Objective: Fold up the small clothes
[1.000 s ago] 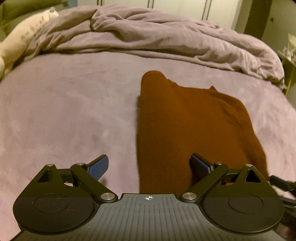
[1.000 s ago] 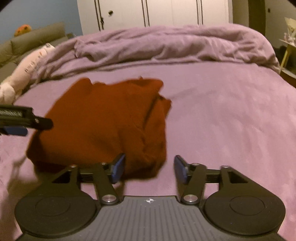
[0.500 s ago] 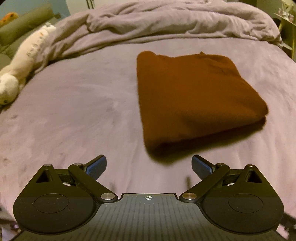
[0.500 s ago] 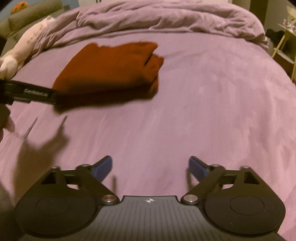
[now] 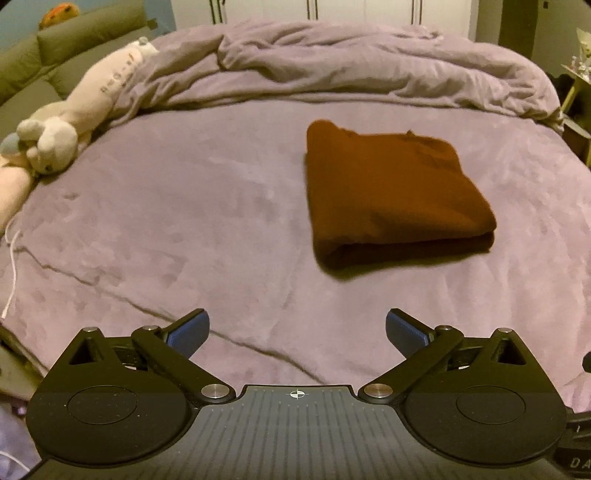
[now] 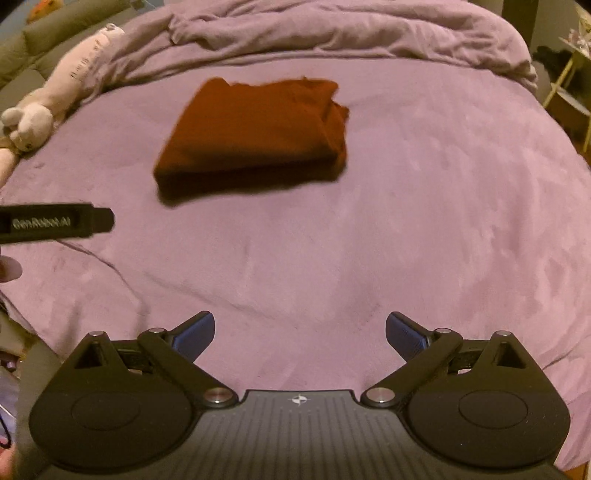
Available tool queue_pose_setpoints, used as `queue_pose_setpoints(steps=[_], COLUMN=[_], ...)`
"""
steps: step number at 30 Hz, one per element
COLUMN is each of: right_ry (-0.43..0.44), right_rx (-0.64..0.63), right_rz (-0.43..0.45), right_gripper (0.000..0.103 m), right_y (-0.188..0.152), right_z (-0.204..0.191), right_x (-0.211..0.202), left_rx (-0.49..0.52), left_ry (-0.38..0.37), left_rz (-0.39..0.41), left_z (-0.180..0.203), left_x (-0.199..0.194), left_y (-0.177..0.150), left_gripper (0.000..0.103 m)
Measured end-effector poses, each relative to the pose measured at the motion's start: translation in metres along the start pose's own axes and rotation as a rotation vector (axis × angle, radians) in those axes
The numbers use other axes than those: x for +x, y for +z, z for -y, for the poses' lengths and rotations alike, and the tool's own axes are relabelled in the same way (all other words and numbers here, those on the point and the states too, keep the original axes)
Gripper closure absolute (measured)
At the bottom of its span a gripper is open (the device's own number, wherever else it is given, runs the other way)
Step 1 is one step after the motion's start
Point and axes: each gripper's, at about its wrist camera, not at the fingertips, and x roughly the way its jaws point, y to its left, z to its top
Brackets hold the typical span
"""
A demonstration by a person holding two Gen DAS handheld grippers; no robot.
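A rust-brown garment (image 5: 391,192) lies folded into a thick rectangle on the purple bed sheet (image 5: 184,229); it also shows in the right wrist view (image 6: 255,133). My left gripper (image 5: 297,328) is open and empty, held well back from the garment's near fold. My right gripper (image 6: 299,328) is open and empty, also well back from it. The side of the left gripper's body (image 6: 55,223) shows at the left edge of the right wrist view.
A crumpled purple duvet (image 5: 351,62) lies across the far side of the bed. A cream plush toy (image 5: 74,114) lies at the left edge, also in the right wrist view (image 6: 48,99). White wardrobe doors (image 5: 314,11) stand behind. A side table (image 6: 569,85) stands right.
Both grippers have pulled back from the folded garment and risen, so it looks smaller and farther. The right gripper's jaws have opened wider.
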Motion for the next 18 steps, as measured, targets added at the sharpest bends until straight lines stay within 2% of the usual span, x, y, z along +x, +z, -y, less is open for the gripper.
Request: queue_pose_setpoints(steps=[4,9,12,18], right_ry=[-0.001,0.038,0.018,-0.043], right_rx=[-0.016,0.004,-0.015,-0.002], right_rz=[0.025,0.046,0.046,-0.012], right_gripper=[0.004,0.004,0.004,0.004], right_y=[0.01,0.022,0.03,0.044], right_z=[-0.008,-0.01,-0.015,-0.02], right_x=[-0.01,-0.017,-0.017,-0.008], left_rx=[0.01,-0.03,-0.024,0.012], left_ry=[-0.017,-0.059,-0.042,-0.009], left_rz=[0.036,0.052,0.054,0.015], left_z=[0.0,-0.006,-0.005,0.001], left_x=[-0.016,-0.023,-0.022,-0.016], left_y=[0.004,0.014,0.016,0.017], left_gripper=[0.0,0.0,0.0,0.0])
